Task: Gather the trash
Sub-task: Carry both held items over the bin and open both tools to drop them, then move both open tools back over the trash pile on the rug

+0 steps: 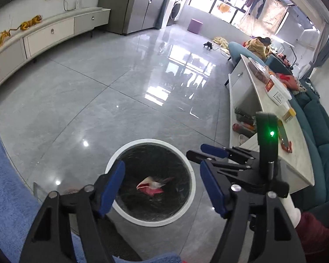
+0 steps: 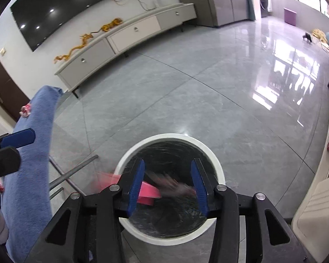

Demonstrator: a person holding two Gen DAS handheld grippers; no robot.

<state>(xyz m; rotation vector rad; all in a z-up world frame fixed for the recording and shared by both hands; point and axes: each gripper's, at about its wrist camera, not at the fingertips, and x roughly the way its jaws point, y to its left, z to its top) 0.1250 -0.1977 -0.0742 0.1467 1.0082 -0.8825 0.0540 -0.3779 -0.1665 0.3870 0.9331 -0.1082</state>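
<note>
Only the right view shows blurred pink trash [image 2: 151, 191] between its parted hand-held gripper [image 2: 167, 188], above the bin [image 2: 217, 164].

Daylight pours in from the tall balcony windows [image 1: 247, 2] at the far end of the room, blown out to near white. It spreads a broad glare across the glossy grey tiled floor [image 1: 98, 100], along with small ceiling-lamp reflections. The black wall-mounted television screen [image 2: 61, 6] mirrors several lamp spots. Both fisheye views bend straight lines hard and darken at the corners. In the right wrist view, the pink and brownish scraps [image 2: 164, 186] over the white-rimmed round bin [image 2: 171, 138] are smeared by motion blur.
</note>
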